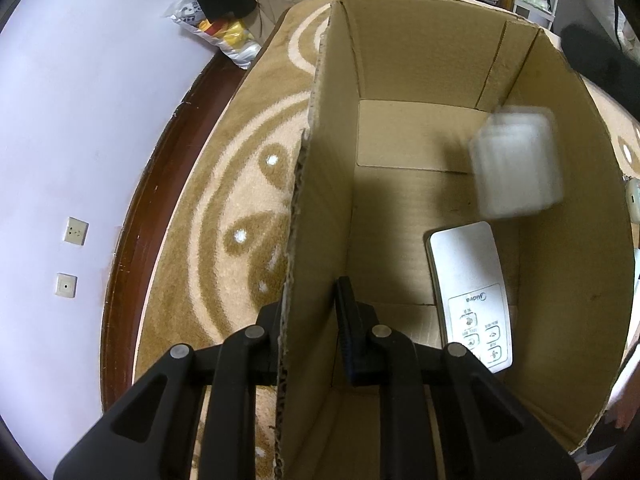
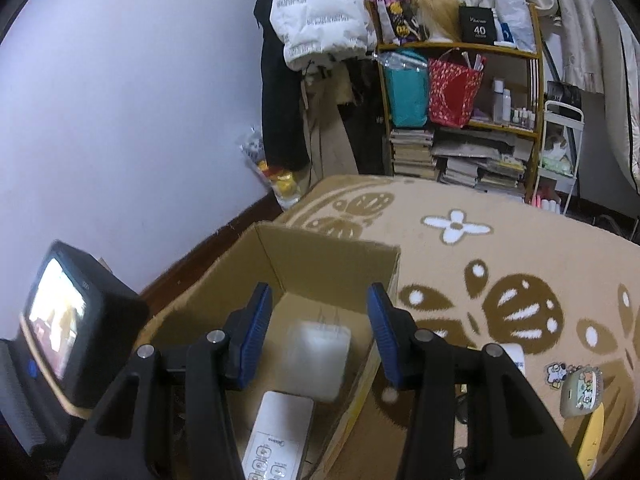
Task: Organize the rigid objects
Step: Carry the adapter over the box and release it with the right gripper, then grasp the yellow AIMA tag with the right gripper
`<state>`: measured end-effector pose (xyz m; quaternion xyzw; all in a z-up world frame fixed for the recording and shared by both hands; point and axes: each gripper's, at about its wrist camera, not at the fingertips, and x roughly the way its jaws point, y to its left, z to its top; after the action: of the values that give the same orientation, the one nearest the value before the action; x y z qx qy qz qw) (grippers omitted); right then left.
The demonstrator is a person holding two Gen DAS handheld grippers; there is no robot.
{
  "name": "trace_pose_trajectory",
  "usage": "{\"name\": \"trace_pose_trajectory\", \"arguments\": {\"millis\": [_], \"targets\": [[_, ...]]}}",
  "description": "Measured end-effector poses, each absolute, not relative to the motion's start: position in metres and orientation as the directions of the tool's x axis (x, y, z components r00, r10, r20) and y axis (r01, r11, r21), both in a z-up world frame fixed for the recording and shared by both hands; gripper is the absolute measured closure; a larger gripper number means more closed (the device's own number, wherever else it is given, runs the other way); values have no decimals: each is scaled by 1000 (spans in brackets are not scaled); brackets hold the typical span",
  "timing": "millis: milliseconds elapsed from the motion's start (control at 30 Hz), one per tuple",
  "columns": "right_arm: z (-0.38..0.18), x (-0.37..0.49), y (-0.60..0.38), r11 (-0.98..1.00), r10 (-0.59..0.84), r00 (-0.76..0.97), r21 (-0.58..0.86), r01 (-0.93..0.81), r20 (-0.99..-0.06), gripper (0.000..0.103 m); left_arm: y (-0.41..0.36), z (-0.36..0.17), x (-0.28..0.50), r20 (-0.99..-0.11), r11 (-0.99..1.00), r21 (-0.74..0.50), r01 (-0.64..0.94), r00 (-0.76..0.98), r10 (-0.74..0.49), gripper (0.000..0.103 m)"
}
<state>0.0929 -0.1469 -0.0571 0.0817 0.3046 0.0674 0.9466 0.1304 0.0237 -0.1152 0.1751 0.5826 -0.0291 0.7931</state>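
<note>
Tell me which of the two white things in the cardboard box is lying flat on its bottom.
The white remote control, button panel facing up, lies flat on the floor of the cardboard box. The other, a blurred white block, shows motion smear above it, seemingly not yet at rest.

A white remote control [image 1: 470, 296] lying in the cardboard box [image 1: 420, 52], lower right of the left wrist view, carries the brand "Midea" above its buttons. On the shelf [image 2: 460, 49], upper right of the right wrist view, a black box [image 2: 477, 26] reads "40"; smaller print is illegible.
</note>
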Motion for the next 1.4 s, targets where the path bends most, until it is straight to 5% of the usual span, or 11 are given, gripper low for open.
{"name": "trace_pose_trajectory", "arguments": {"millis": [133, 233, 800, 967, 1067, 1400], "targets": [[-50, 85, -157, 986, 117, 819, 167, -26, -562, 26, 25, -114, 130, -933, 937, 248, 247, 321, 162, 84], [-50, 79, -168, 989, 65, 818, 144, 21, -571, 23, 24, -113, 130, -935, 939, 242, 245, 319, 158, 84], [-115, 62, -263, 899, 22, 679, 312, 309, -734, 22, 26, -113, 131, -939, 942, 228, 247, 311, 146, 83], [-132, 64, -266, 897, 29, 651, 307, 317, -758, 36, 27, -113, 132, -940, 942, 227, 249, 309, 145, 83], [-139, 68, -260, 908, 68, 640, 313, 278, -766, 65, 29, -113, 133, -943, 942, 219, 254, 302, 138, 83], [-160, 82, -246, 936, 45, 569, 234, 265, -821, 67, 32, -114, 135, -945, 943, 213, 255, 298, 133, 83]]}}
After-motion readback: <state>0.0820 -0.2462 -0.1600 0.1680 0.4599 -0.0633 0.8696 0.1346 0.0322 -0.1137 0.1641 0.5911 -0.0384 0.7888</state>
